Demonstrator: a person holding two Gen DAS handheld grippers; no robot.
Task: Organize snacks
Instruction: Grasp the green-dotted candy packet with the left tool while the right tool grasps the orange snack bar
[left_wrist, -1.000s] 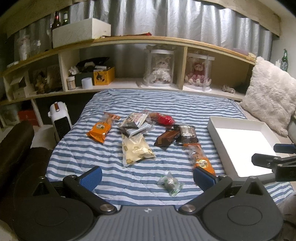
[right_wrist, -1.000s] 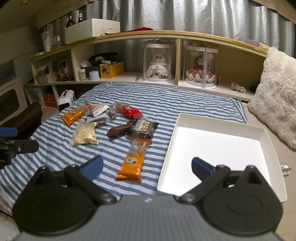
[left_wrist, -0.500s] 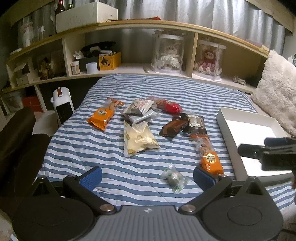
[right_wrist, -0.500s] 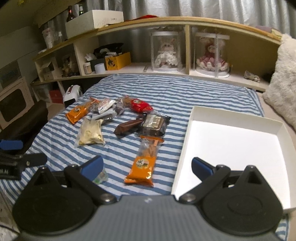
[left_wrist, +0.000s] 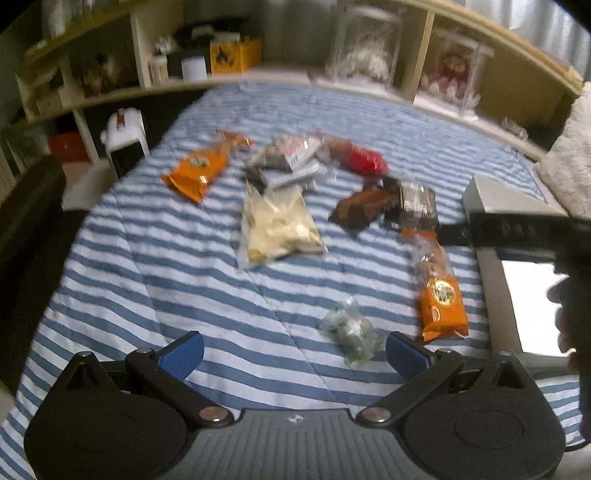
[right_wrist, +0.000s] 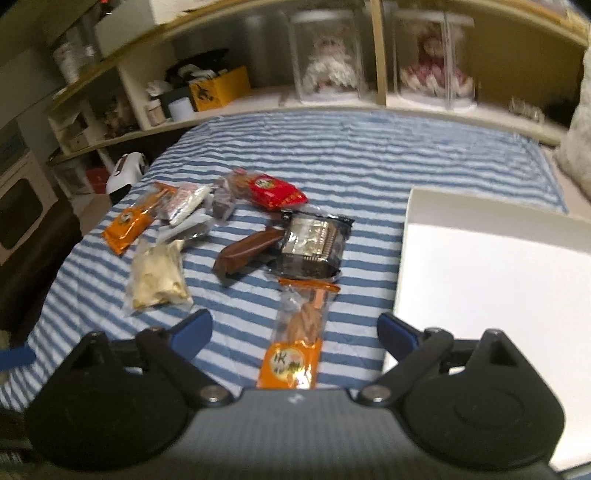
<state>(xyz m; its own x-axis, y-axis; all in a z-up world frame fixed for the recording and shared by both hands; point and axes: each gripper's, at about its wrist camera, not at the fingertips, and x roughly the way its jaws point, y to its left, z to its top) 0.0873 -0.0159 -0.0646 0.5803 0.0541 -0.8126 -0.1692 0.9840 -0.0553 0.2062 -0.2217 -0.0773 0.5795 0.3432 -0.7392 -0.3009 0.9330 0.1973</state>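
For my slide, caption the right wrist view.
Open right gripper poised over an orange snack packet, beside an empty white cardboard tray.

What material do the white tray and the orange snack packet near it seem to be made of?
White tray: probably cardboard or thin plastic; matte white, flat, straight thin walls. The look leaves it open.
Orange snack packet: thin plastic film, glossy; its upper half is clear, showing brown pieces inside, with crimped ends.

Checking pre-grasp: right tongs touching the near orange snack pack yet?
Apart. Right wrist view: orange snack pack lies flat between the open right tongs, striped cover visible either side.
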